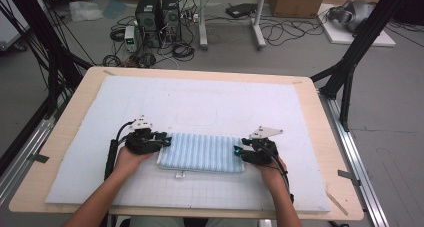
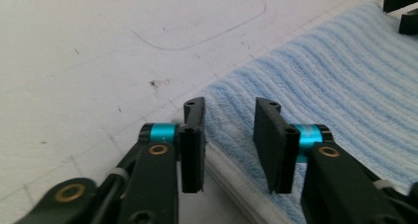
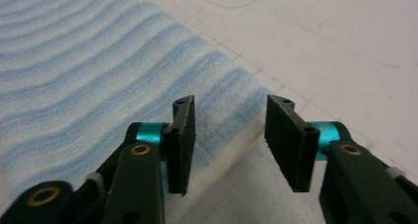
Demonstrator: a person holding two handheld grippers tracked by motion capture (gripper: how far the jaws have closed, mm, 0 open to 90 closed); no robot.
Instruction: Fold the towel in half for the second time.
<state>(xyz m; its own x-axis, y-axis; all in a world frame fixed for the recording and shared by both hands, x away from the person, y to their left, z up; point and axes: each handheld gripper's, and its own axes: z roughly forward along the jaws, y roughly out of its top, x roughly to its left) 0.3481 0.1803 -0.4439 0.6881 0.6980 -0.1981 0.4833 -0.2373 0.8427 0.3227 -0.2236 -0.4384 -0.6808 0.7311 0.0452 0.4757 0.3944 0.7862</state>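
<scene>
- The bench (image 1: 70,137) is a pale wooden top, and a white gridded mat (image 1: 210,107) covers most of it; I work from its near edge with a tool in each hand.
- The towel (image 1: 202,152), light blue with ribbed stripes, lies flat on the mat in the near middle of the bench, folded into a wide rectangle with a small white tag at its near edge.
- My left tool (image 1: 167,141) sits at the towel's left short end. In the left gripper view its jaws stand apart with nothing clamped, low over the towel's (image 2: 320,86) far left corner, one jaw over the mat and the other over the cloth.
- My right tool (image 1: 238,151) mirrors it at the right short end. In the right gripper view its jaws gape over the towel's (image 3: 98,61) corner and hold nothing.
- I judge this to be the approach step for a fold: both tools are lined up on corners but no cloth is pinched yet.
- The next move calls for dropping each lower jaw under the edge, closing on all layers at once, and lifting both ends evenly so the cloth does not skew.
</scene>
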